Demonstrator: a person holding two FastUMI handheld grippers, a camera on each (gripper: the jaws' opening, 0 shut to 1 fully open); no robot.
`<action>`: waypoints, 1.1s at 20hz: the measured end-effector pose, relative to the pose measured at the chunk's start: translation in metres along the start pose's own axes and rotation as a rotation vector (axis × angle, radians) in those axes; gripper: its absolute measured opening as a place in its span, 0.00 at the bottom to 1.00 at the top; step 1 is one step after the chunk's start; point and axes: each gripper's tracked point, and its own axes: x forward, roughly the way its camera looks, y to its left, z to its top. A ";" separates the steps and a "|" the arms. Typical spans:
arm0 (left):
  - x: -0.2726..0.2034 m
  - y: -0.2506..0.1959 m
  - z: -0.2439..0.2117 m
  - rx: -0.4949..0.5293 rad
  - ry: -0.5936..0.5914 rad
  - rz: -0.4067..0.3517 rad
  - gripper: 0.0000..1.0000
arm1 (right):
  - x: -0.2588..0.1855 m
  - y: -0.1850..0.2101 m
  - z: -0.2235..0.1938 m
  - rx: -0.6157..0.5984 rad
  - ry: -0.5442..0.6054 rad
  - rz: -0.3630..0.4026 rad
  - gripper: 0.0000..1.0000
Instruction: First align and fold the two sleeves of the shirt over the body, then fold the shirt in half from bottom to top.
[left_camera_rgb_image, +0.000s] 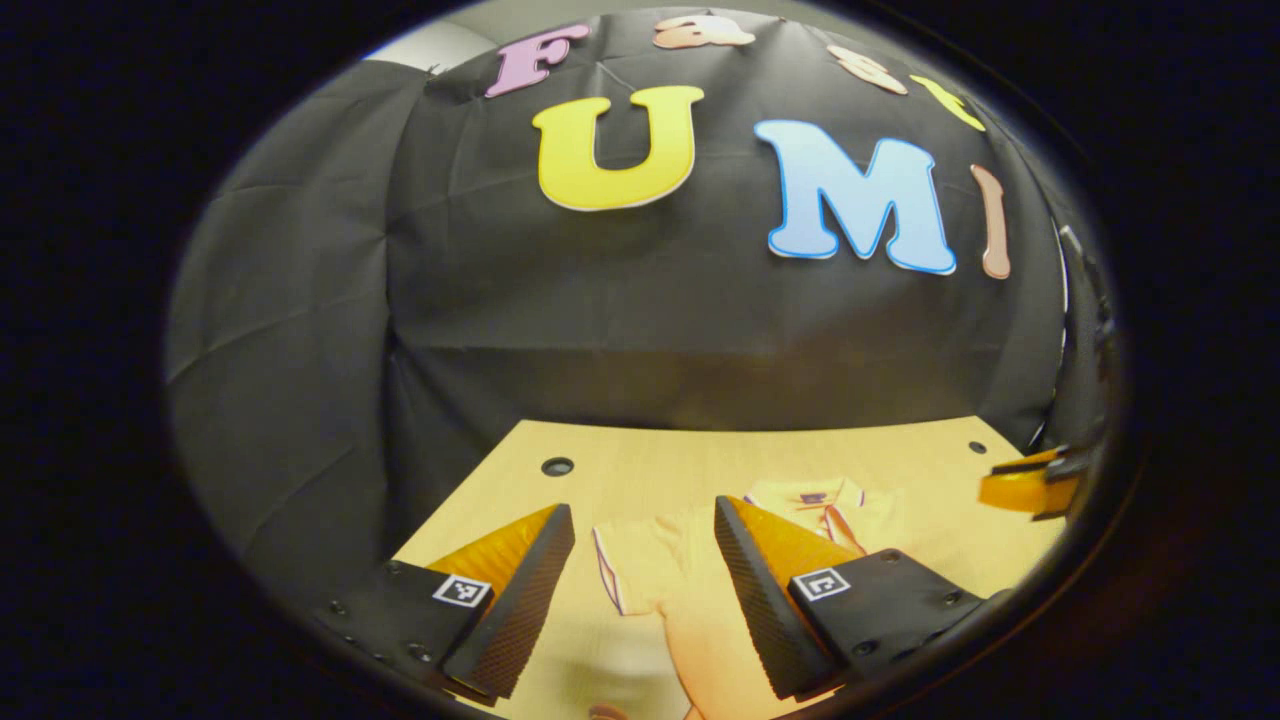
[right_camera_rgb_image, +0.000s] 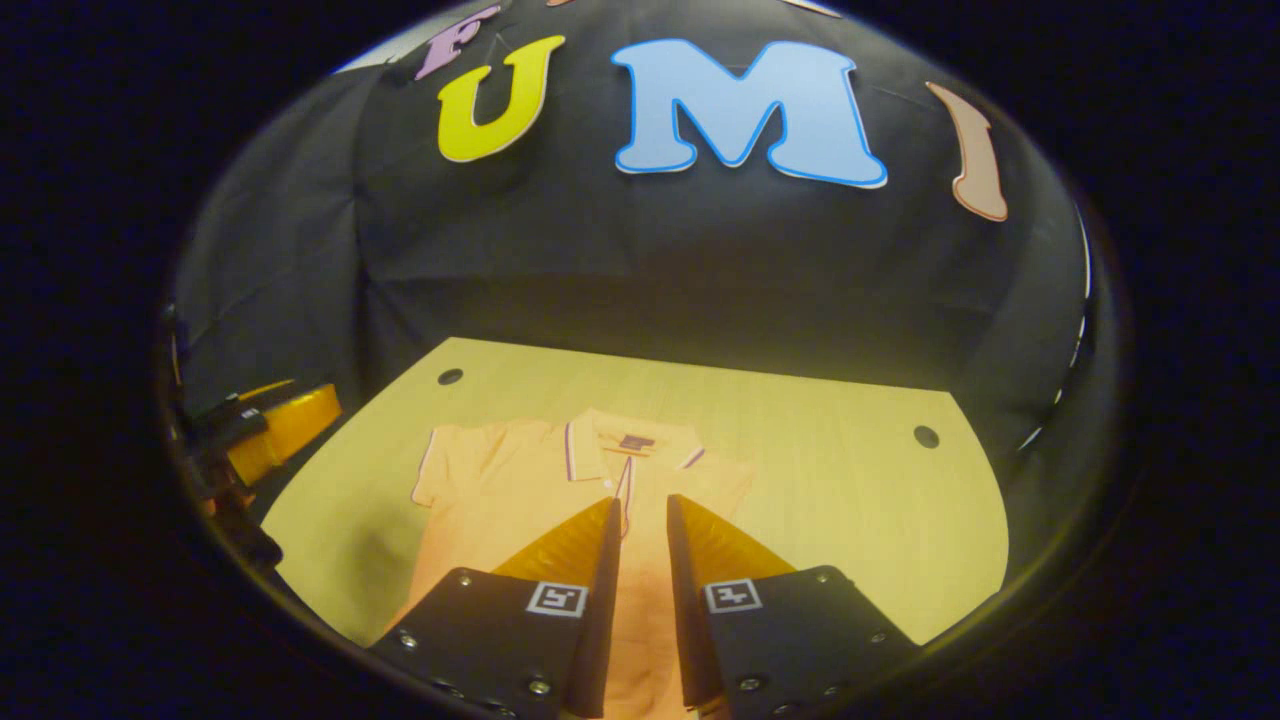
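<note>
The left tongs (left_camera_rgb_image: 640, 560) are wide apart above the shirt (right_camera_rgb_image: 560, 480), which lies flat on the worktop (right_camera_rgb_image: 850, 480). The right tongs (right_camera_rgb_image: 640, 545) are almost closed, holding nothing; the collar is at 12 o'clock.

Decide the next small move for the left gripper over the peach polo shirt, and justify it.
Probably lower the left gripper and close on the sleeve: it stands open above it, the peach polo shirt lies flat on the pale wooden table, and that sleeve is spread out, unfolded.
</note>
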 end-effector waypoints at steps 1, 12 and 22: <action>0.010 0.001 -0.008 0.004 0.013 0.000 0.95 | -0.012 0.000 0.001 0.017 -0.008 -0.004 0.28; 0.093 0.011 -0.110 -0.039 0.225 0.020 0.94 | -0.127 -0.029 -0.021 0.184 -0.019 -0.154 0.28; 0.127 0.015 -0.173 -0.050 0.358 0.039 0.95 | -0.162 -0.055 -0.054 0.208 0.051 -0.271 0.32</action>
